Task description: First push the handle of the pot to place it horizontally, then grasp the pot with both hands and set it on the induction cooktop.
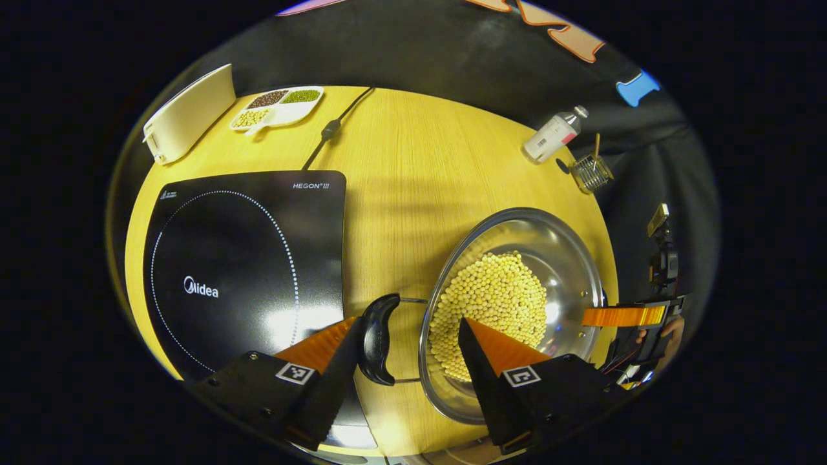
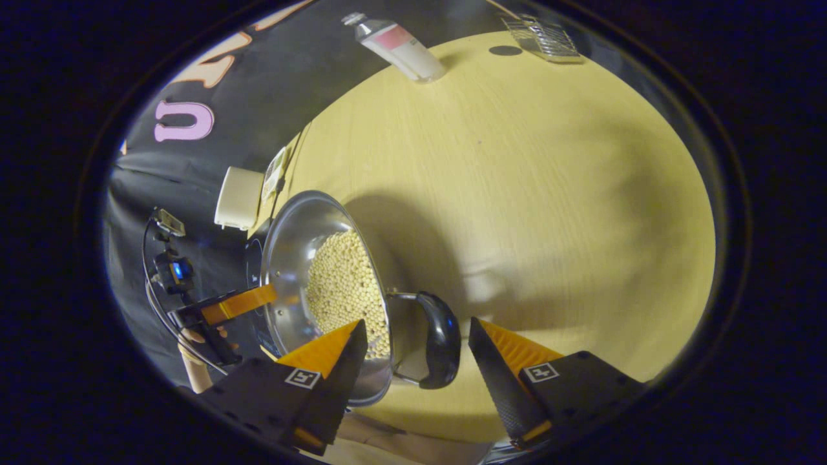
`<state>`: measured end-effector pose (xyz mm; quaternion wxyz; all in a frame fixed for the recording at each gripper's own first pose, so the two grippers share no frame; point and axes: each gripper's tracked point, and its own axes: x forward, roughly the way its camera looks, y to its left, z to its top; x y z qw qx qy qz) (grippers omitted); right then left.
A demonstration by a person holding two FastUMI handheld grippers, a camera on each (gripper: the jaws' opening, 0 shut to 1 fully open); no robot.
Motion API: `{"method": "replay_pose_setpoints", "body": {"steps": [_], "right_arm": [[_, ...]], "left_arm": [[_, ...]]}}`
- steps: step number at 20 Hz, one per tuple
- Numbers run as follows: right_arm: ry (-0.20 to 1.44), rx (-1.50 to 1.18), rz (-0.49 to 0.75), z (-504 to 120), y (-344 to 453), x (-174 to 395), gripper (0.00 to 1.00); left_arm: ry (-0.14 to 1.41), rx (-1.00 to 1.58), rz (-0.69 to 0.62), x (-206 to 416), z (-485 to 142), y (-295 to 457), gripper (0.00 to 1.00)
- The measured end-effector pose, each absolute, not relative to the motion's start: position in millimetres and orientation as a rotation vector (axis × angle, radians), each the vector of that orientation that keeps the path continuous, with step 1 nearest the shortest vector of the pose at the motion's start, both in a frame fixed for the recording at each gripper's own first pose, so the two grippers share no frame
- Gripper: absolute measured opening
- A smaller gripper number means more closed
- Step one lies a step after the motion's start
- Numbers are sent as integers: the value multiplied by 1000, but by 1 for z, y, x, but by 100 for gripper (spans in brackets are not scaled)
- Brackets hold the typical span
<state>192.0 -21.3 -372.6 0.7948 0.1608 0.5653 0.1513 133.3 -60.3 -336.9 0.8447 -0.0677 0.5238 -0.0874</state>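
- In the left gripper view, the wooden table (image 1: 413, 168) carries a cream box (image 1: 188, 113) and a divided dish of beans (image 1: 278, 105) at upper left, a black cable (image 1: 331, 129) beside them, and a white bottle (image 1: 554, 134) with a small wire basket (image 1: 591, 173) at upper right.
- The induction cooktop (image 1: 245, 258) lies at left centre, just beside the pot (image 1: 517, 303), which sits right of centre, full of pale beans.
- The left gripper (image 1: 410, 349) is spread wide at the bottom; the pot's black left handle (image 1: 378, 339) stands between its fingers, close by the left finger, while the other finger reaches over the pot's rim.
- The right gripper (image 2: 417, 358), also spread wide, has the pot's other handle (image 2: 439, 349) between its fingers, untouched.
- The right gripper view shows the pot (image 2: 323, 290) at lower left and a broad bare stretch of table.
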Motion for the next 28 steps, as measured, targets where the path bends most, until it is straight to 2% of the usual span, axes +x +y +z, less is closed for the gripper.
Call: {"method": "replay_pose_setpoints", "body": {"steps": [1, 3, 4, 5, 7, 12, 13, 14, 17, 19, 20, 21, 22, 23, 28], "right_arm": [[1221, 340, 330, -375, -20, 193, 97], [1234, 340, 332, -379, -16, 193, 78], [1240, 334, 338, -380, -15, 191, 69], [1237, 321, 335, -381, -16, 190, 69], [1241, 300, 339, -383, -18, 189, 69], [1243, 294, 321, -380, -24, 190, 69], [1235, 277, 298, -382, -31, 195, 69], [1237, 284, 292, -382, -35, 194, 63], [1260, 347, 301, -385, -35, 190, 47], [1270, 374, 324, -383, -33, 193, 50], [1263, 388, 337, -380, -32, 195, 50], [1250, 403, 347, -379, -31, 198, 55], [1246, 409, 356, -379, -31, 199, 49], [1247, 401, 359, -379, -33, 197, 43], [1244, 372, 373, -369, -48, 184, 43]], "left_arm": [[1117, -125, -183, 134, -339, -60, 89], [1144, -91, -167, 134, -344, -58, 87], [1159, -69, -158, 134, -346, -57, 90], [1178, -46, -151, 133, -349, -56, 80], [1203, -12, -147, 134, -353, -56, 76], [1260, 13, -148, 134, -371, -60, 76], [1267, 19, -145, 134, -373, -58, 82], [1272, 14, -145, 134, -374, -58, 76], [1280, -17, -165, 133, -376, -60, 68], [1276, -33, -193, 132, -378, -60, 68], [1279, -57, -199, 131, -378, -62, 65], [1276, -85, -194, 130, -377, -62, 62], [1280, -102, -190, 127, -377, -63, 59], [1288, -107, -186, 124, -377, -63, 60], [1275, -136, -202, 109, -372, -79, 56]]}}
